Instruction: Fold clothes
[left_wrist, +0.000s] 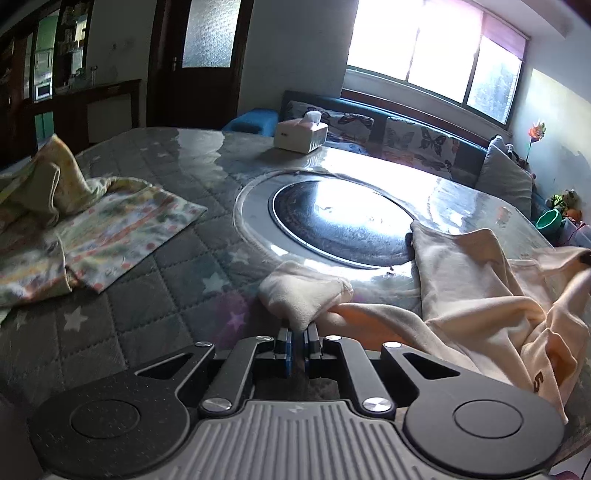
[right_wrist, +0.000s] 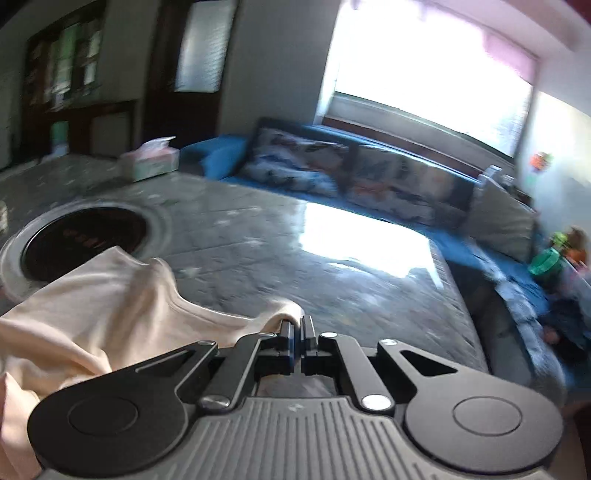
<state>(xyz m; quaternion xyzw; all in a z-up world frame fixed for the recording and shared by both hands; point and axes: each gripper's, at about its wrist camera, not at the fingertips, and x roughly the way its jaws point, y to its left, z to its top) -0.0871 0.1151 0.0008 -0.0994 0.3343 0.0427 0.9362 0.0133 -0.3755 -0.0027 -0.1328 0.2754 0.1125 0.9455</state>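
Note:
A cream garment (left_wrist: 476, 295) lies rumpled over the right side of the quilted table, one end reaching the round inset plate. My left gripper (left_wrist: 297, 330) is shut on a bunched corner of it (left_wrist: 303, 291), held just above the table. In the right wrist view, which is motion-blurred, the same cream garment (right_wrist: 85, 306) drapes to the left, and my right gripper (right_wrist: 298, 325) is shut on its edge (right_wrist: 284, 308). A second, pastel-patterned garment (left_wrist: 107, 236) lies crumpled at the table's left.
The grey star-quilted table (left_wrist: 147, 295) has a round dark inset plate (left_wrist: 332, 221) in its middle. A tissue box (left_wrist: 301, 136) stands at the far edge. A blue sofa with butterfly cushions (left_wrist: 406, 140) runs under the window; a green bowl (left_wrist: 550, 221) sits at right.

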